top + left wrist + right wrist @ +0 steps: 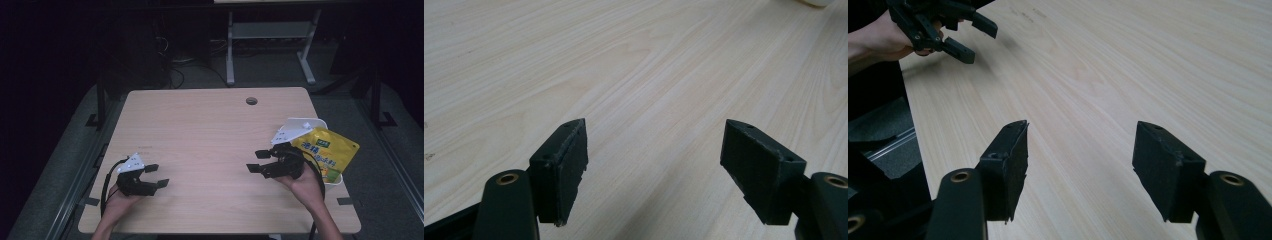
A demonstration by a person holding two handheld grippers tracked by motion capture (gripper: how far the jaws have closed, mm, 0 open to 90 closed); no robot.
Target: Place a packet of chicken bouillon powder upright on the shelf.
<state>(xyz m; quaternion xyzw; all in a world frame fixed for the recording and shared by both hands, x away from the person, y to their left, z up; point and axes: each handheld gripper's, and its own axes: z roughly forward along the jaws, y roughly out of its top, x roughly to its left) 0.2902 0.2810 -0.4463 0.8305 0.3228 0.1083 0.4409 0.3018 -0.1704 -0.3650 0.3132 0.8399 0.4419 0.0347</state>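
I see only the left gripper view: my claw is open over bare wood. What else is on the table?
Observer: In the high view, a white tub stands at the right edge of the table.
Operator: Is something inside it?
Observer: Yes, a yellow bag lies in it and sticks out over the rim.
Operator: And where is the right claw?
Observer: The right claw is open with nothing between its jaws, just left of the tub.
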